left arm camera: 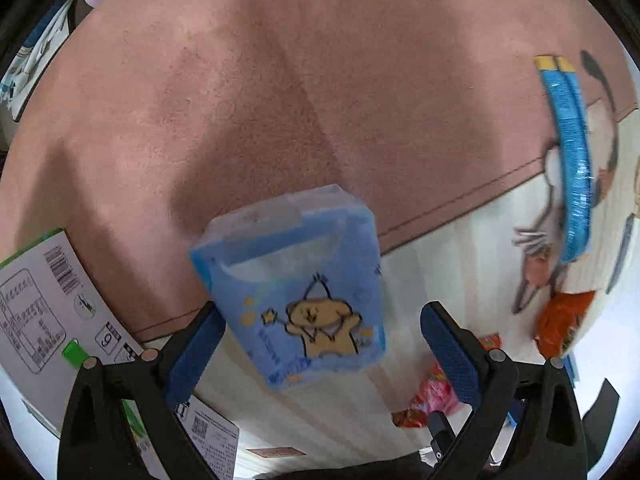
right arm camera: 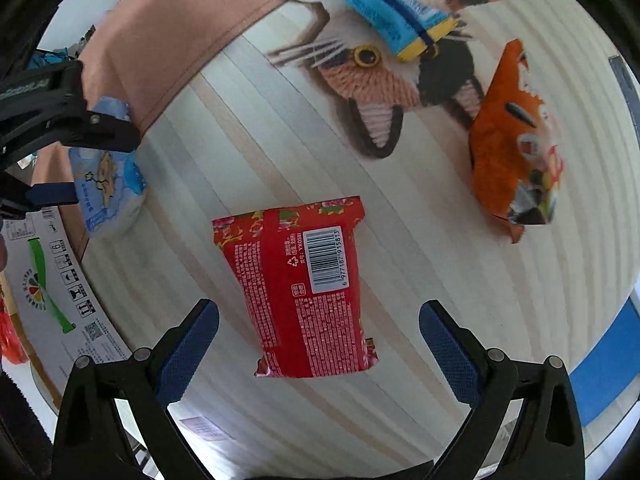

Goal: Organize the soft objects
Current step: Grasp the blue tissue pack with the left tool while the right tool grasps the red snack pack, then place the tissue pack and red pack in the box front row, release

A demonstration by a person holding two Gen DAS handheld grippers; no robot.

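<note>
A light blue tissue pack point(left arm camera: 304, 280) with a bear drawing lies on the mat between the fingers of my open left gripper point(left arm camera: 320, 344). It also shows in the right wrist view point(right arm camera: 108, 188), with the left gripper point(right arm camera: 80, 160) around it. A red snack packet point(right arm camera: 304, 288) with a barcode lies on the pale mat, between and just ahead of the fingers of my open right gripper point(right arm camera: 320, 348). An orange crinkled bag point(right arm camera: 516, 152) lies further right. A long blue pack point(right arm camera: 376, 4) with a yellow end lies at the far side.
A white cardboard box point(left arm camera: 48, 304) with printed labels and green marks stands at the left, also seen in the right wrist view point(right arm camera: 60, 292). A pink carpet point(left arm camera: 280, 80) covers the far area. The printed mat point(right arm camera: 360, 80) shows a cat picture. A blue object point(right arm camera: 608, 368) lies at the right edge.
</note>
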